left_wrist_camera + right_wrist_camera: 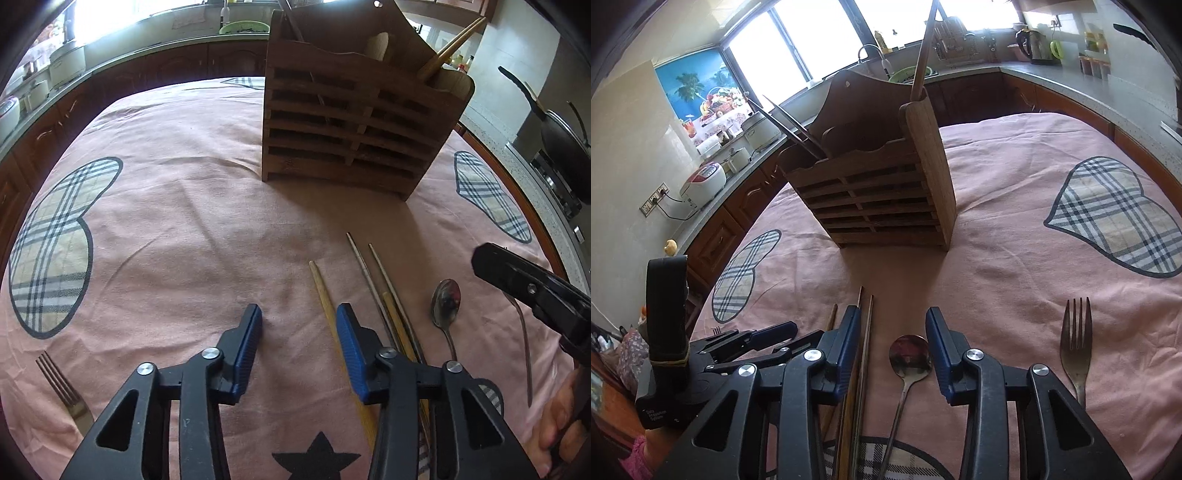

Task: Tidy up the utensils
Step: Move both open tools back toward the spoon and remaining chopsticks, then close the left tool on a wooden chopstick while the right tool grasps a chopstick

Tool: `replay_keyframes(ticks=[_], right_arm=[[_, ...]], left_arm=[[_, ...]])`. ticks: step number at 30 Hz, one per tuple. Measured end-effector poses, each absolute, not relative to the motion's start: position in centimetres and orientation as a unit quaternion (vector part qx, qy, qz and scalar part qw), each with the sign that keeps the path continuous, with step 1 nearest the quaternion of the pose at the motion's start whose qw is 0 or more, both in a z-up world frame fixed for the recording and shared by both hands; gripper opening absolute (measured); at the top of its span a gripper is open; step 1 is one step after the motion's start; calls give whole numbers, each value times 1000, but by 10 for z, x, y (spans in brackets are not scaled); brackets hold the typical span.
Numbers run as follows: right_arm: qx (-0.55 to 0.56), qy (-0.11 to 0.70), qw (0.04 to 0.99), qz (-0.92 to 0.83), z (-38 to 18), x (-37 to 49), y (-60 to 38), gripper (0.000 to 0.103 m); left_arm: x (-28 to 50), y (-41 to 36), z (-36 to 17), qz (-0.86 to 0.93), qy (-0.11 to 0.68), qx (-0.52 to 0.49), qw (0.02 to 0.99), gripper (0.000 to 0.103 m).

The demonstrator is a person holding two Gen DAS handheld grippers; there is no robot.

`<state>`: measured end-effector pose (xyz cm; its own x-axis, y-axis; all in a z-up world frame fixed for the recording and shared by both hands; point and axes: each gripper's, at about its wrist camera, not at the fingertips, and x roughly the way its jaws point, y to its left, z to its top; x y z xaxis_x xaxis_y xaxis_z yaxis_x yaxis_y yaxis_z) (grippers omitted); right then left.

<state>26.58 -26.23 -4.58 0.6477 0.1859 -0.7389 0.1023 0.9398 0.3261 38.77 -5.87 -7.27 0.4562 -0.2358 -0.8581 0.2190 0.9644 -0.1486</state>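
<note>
the utensil holder [347, 122] is of brown wood, matt, with slatted front and visible grain. the tablecloth [192, 206] is pink cloth, soft and a little wrinkled, with checked fabric patches. the spoon [910, 356] is polished metal, glossy, with reflections in its bowl. the fork [1076, 350] is metal too, duller. one chopstick [323, 291] looks like pale wood; the thin pair [373, 273] looks like grey metal. both grippers have matt black plastic bodies, blue ribbed pads [349, 339] and shiny metal pins.

Strong daylight from blown-out windows [798, 48], soft shadow before the wooden holder [875, 188], heavy fisheye bending, dark vignette corners, mostly sharp focus
</note>
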Motion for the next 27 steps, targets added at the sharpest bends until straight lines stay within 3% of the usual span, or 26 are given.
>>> replay_keyframes(ticks=[3, 4, 9, 13, 24, 27], right_arm=[[158, 433, 887, 37, -51, 280, -254, 32], [152, 438, 885, 41, -54, 284, -250, 31], [118, 473, 872, 47, -73, 307, -240, 23], [93, 491, 865, 53, -81, 318, -234, 17], [40, 507, 858, 73, -86, 333, -229, 12], [37, 507, 858, 77, -85, 330, -233, 7]], left_arm=[[387, -48, -73, -133, 511, 1, 849, 12], [387, -43, -74, -135, 514, 0, 847, 12], [392, -26, -72, -145, 525, -41, 838, 12], [399, -23, -71, -157, 527, -73, 832, 21], [415, -50, -78, -158, 529, -31, 833, 27], [417, -48, -78, -158, 532, -36, 831, 27]])
